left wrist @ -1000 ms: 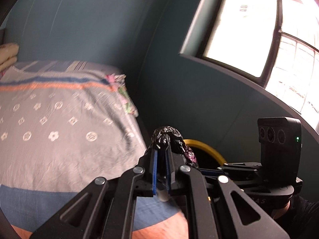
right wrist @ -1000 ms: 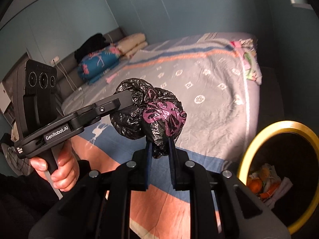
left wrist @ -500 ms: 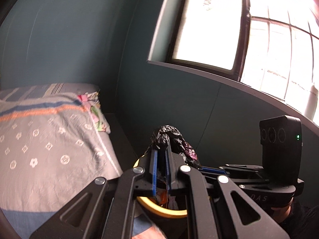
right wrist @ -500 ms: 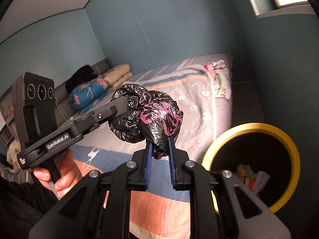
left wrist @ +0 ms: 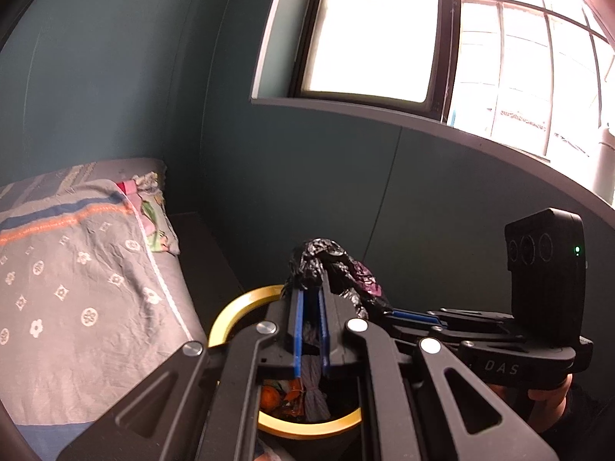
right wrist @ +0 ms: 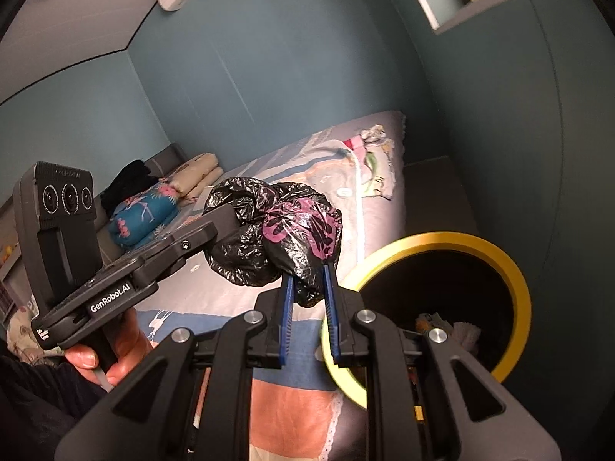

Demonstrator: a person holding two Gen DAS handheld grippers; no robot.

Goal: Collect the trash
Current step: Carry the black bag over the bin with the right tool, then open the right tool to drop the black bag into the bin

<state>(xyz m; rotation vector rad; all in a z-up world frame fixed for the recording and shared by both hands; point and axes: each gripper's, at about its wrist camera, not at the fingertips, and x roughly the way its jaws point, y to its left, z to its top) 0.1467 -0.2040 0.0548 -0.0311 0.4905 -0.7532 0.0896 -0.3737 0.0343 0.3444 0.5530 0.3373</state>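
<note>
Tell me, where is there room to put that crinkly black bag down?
The black-and-purple plastic bag hangs between both grippers. The grey flowered bedspread lies bare between the folded floral cloth at its far corner and the yellow-rimmed black bin. A dark strip runs between bed and teal wall. The bin already holds scraps; pillows and bedding crowd the headboard end.

Teal walls [left wrist: 115, 77], bright window [left wrist: 369, 38], bed [left wrist: 77, 288] in grey patterned cover, pillows [right wrist: 196, 173] at the head
</note>
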